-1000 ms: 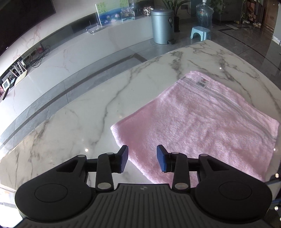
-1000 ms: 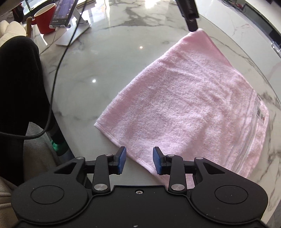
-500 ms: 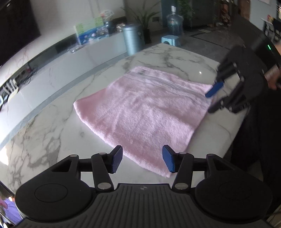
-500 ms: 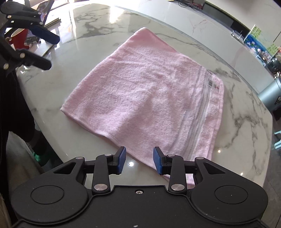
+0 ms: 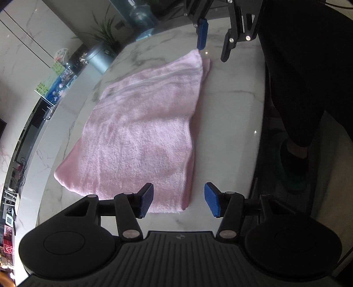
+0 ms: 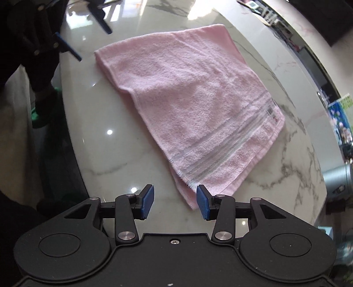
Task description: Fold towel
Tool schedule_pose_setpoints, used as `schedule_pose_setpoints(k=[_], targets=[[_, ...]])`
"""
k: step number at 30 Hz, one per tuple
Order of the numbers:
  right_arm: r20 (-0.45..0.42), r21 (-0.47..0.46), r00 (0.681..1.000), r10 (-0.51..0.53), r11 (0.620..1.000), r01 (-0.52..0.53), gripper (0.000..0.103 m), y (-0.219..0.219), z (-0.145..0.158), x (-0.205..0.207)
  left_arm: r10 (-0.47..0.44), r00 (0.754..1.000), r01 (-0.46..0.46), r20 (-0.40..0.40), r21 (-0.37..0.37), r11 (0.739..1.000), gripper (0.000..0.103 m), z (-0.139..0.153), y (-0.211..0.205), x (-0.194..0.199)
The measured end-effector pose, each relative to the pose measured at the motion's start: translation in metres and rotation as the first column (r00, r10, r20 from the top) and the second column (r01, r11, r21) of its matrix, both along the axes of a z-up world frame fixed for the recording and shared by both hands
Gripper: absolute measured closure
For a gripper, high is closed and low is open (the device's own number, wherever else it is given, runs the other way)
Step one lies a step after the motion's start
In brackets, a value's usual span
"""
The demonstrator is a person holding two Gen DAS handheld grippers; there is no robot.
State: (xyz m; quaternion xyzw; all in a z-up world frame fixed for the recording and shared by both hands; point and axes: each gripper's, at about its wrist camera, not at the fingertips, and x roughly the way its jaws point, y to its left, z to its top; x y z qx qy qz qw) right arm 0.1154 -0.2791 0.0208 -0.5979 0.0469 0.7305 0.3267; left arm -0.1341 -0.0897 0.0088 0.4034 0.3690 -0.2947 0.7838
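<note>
The pink towel (image 6: 194, 106) lies flat on the white marble table (image 6: 114, 159), already doubled over once, its layered edges showing along the side nearest me. A small sewn label (image 6: 272, 111) sits at the end with the pale woven stripes; it carries a barcode and a red mark, but the print is too small for me to read. In my right wrist view the towel's long axis runs from about five o'clock, where the striped end lies, up to eleven o'clock, where the plain end points at my other tool. In my left wrist view the same axis runs from six o'clock up to one o'clock.

My right gripper (image 6: 175, 202) hangs over the striped corner with its jaws apart, having just widened; the corner lies below the gap and the blue pads (image 6: 202, 202) press on nothing. My left gripper (image 5: 179, 202) is released too, jaws standing wide over the plain corner, clamping nothing.

Beyond the table, at eleven o'clock in the left view, stand a grey bin (image 5: 100, 58) and a water jug (image 5: 141, 16). My dark trouser leg (image 5: 295, 88) fills three o'clock.
</note>
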Motion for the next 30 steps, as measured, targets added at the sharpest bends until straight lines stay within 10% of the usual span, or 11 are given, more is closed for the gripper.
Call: schedule_pose_setpoints(k=[10, 30], targets=[[0.102, -0.064, 0.973, 0.207, 0.977, -0.201, 0.062, 0.024, -0.019, 0.007, -0.05, 0.996, 0.051, -0.079, 0.013, 0.999, 0.054, -0.018, 0.008, 0.02], [0.006, -0.277, 0.979, 0.204, 0.941, -0.194, 0.07, 0.073, -0.024, 0.015, -0.045, 0.927, -0.01, -0.371, -0.144, 0.99, 0.056, -0.015, 0.035, 0.065]])
